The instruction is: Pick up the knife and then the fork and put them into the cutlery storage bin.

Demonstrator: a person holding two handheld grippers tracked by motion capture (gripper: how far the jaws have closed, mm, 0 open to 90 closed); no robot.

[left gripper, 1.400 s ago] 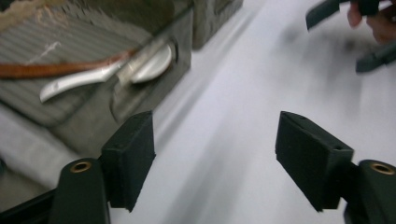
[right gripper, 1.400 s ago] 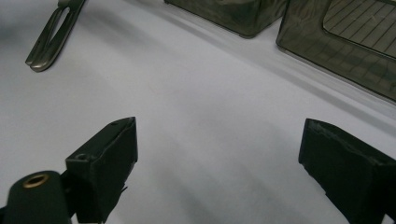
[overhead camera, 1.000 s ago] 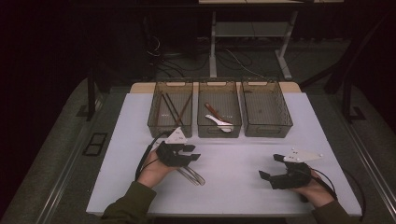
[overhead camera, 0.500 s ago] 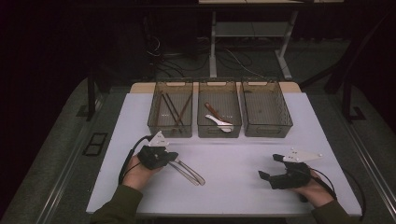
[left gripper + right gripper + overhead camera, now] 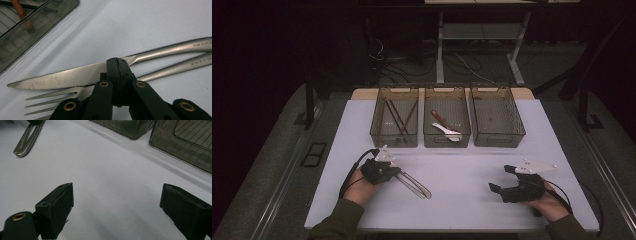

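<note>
Here the knife [image 5: 75, 76] and fork [image 5: 57, 100] lie side by side on the white table [image 5: 472, 170], near its front left. In the high view their long axes run diagonally, handles toward the lower right. The left gripper [image 5: 117, 65] has its jaws pressed shut over their necks. The right gripper [image 5: 116, 207] rests well apart, jaws wide and empty.

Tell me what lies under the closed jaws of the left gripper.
Under the left gripper lie a table knife and a fork, side by side on the white table. The jaws cover the fork's neck, and I cannot tell whether they pinch anything.
</note>
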